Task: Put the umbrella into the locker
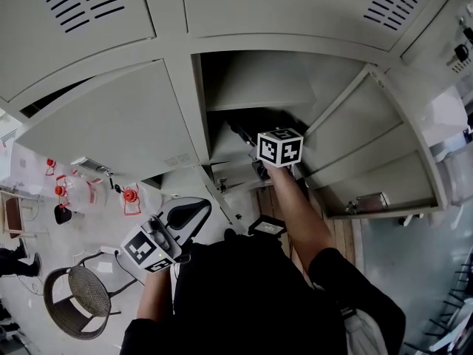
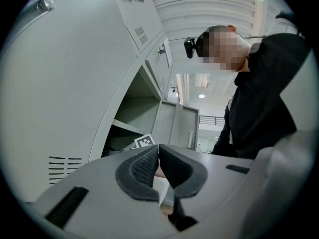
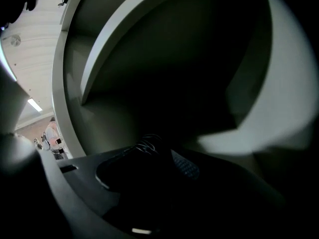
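Note:
The open locker (image 1: 255, 80) is in the middle of the head view, with a shelf (image 3: 124, 49) across its upper part. My right gripper (image 1: 251, 148) reaches into the compartment below that shelf, its marker cube (image 1: 279, 148) just outside the opening. It is shut on the dark folded umbrella (image 3: 144, 146), whose black end (image 1: 238, 133) pokes into the shadowed compartment. In the right gripper view the inside is very dark and most of the umbrella is hidden. My left gripper (image 1: 188, 211) hangs low at the left, away from the locker, shut with nothing between its pads (image 2: 144, 166).
The locker's door (image 1: 373, 150) stands swung open to the right. Closed locker doors (image 1: 111, 124) flank the opening on the left and above. On the floor at the left are a wicker chair (image 1: 77, 294) and some red objects (image 1: 131, 195).

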The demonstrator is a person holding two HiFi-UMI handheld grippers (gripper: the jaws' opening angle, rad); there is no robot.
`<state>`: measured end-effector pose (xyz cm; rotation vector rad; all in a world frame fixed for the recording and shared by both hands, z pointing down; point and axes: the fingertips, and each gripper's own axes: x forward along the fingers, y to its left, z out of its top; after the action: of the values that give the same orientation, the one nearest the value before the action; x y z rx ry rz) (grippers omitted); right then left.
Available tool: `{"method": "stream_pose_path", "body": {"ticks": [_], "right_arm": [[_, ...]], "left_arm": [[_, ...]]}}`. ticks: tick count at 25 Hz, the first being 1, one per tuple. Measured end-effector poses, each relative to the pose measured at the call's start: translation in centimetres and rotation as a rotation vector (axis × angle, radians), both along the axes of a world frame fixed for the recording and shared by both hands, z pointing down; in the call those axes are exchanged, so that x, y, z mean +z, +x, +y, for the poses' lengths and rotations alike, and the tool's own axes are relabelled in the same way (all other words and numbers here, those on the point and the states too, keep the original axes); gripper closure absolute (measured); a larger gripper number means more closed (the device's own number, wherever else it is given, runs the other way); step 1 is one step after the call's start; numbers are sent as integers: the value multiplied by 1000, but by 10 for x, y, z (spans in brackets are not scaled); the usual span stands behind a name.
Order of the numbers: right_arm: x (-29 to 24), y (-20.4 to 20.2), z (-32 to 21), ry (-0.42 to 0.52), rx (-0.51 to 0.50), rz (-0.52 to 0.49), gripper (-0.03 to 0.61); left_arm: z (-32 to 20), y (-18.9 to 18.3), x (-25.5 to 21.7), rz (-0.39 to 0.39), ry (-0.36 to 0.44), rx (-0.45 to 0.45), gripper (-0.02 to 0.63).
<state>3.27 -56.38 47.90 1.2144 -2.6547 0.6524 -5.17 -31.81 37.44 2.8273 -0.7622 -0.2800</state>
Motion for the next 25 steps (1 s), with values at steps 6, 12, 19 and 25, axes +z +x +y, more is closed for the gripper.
{"method": "stream_pose_path", "body": {"ticks": [6,12,19,25], "right_arm": [[-4,-8,-12,19,-19,90,382],[10,-10,-19,7,-26,159,382],[12,-12,-18,29,-30,223,379],[20,-14,-16,72,-47,304,371]], "left_arm": [[1,-7,-2,1,7,-21,597],[2,-10,-4,-4,15,-28,597],[2,-11,-4,-4,15,-31,597],[2,-8,-2,-10,10,-36,597]]}}
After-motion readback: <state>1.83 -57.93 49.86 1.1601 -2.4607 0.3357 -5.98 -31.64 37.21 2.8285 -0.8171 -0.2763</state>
